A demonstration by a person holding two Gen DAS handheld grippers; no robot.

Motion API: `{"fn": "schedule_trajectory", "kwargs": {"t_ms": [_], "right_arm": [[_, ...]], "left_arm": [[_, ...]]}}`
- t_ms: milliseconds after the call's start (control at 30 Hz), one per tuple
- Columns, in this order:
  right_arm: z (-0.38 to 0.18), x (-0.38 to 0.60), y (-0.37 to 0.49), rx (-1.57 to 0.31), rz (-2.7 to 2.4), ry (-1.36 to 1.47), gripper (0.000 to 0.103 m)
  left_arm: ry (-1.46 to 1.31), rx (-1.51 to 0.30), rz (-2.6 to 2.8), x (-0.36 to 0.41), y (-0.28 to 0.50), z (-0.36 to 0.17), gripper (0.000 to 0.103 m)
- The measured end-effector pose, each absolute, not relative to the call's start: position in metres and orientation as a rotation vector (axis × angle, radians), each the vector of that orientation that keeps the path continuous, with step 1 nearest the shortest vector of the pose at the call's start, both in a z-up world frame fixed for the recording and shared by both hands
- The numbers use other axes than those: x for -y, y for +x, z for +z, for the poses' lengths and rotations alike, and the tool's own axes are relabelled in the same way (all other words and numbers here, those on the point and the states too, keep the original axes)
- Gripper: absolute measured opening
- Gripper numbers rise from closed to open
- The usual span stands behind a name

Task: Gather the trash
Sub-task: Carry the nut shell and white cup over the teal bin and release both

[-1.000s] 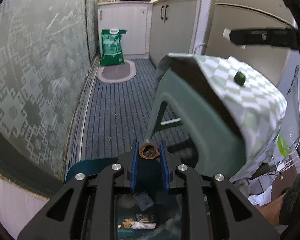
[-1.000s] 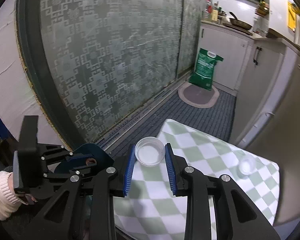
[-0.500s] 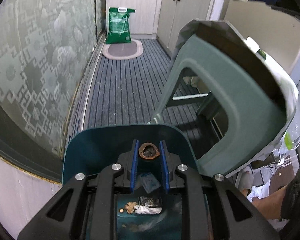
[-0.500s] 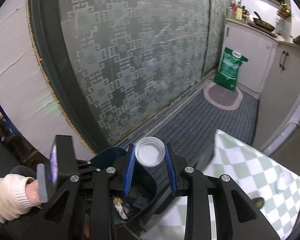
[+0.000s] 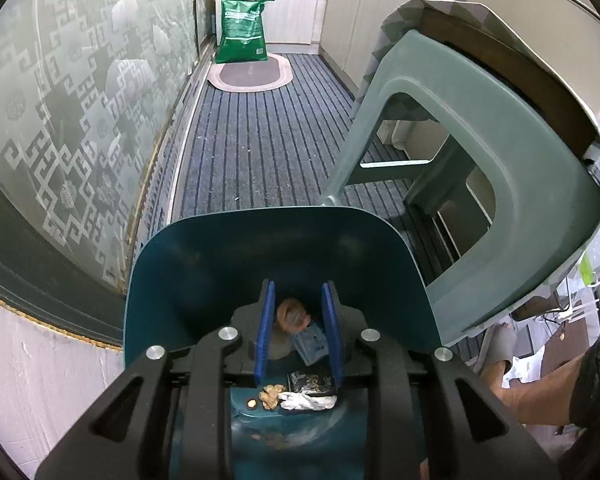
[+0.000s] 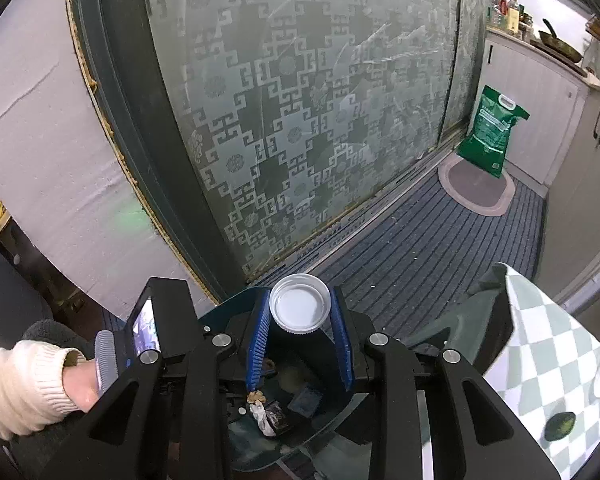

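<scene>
My left claw [image 5: 298, 316] hangs spread over the teal trash bin [image 5: 204, 264], and the brown nut shell [image 5: 291, 315] sits loose between its blue pads, above the scraps on the bin's floor. My right claw [image 6: 300, 320] pinches the white bottle cap [image 6: 299, 307] over the same bin's rim.

One teal bin [image 5: 188, 280], one white cap [image 6: 299, 309], one green bag [image 5: 242, 26], perhaps five scraps inside
</scene>
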State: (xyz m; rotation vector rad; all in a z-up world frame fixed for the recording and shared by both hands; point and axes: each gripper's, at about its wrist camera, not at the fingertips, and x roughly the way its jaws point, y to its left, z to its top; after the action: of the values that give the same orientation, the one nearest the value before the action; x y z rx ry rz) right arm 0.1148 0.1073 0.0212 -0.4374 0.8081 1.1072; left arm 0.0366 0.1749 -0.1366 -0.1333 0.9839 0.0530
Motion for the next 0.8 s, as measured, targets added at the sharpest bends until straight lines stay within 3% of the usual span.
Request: {"fn": "schedule_trajectory", "kwargs": {"t_ms": [333,800], "right_arm": [[0.0,-0.126,0.115,-0.852,1.109,-0.467,0.03],[-0.061,-0.144,0.101,-0.977,1.114,-0.577,0.03]], "left_arm": [[-0.164,-0.883,0.077,-0.194,0.017,-0.11,0.026],[-0.2,-0.618,0.11,-0.215,-0.019,-0.039,0.014]]}}
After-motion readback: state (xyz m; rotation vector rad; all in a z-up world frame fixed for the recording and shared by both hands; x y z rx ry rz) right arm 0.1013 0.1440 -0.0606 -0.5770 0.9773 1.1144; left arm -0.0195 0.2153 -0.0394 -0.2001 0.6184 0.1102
